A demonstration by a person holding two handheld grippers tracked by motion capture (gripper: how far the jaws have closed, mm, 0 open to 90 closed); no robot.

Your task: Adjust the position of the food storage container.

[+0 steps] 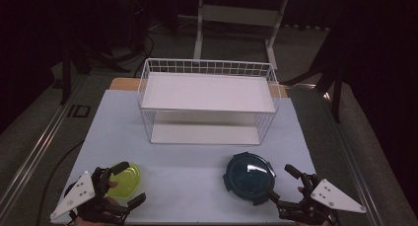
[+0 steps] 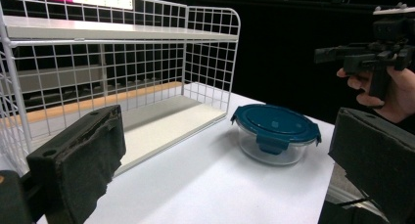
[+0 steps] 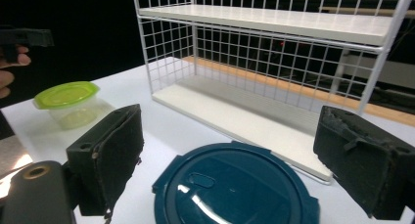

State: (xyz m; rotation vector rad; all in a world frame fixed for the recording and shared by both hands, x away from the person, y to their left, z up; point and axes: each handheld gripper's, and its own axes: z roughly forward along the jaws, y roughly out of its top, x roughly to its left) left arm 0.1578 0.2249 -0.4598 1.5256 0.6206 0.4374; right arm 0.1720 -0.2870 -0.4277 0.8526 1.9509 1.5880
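Observation:
A round glass container with a dark teal lid (image 1: 249, 178) stands at the front right of the table. A small container with a yellow-green lid (image 1: 124, 180) stands at the front left. My right gripper (image 1: 282, 184) is open just right of the teal container, whose lid (image 3: 230, 190) lies low between the jaws without touching them. My left gripper (image 1: 127, 184) is open too, held over the near side of the yellow-green container (image 3: 68, 101). Its jaws point across the table at the teal container (image 2: 275, 133), with nothing between them. A hand holds the right gripper (image 2: 362, 53) beyond it.
A white wire rack with two shelves (image 1: 207, 105) stands across the middle of the light tabletop (image 1: 187, 186), its open side facing me. Behind the table are a dark floor, cables and the legs of a white desk (image 1: 236, 18).

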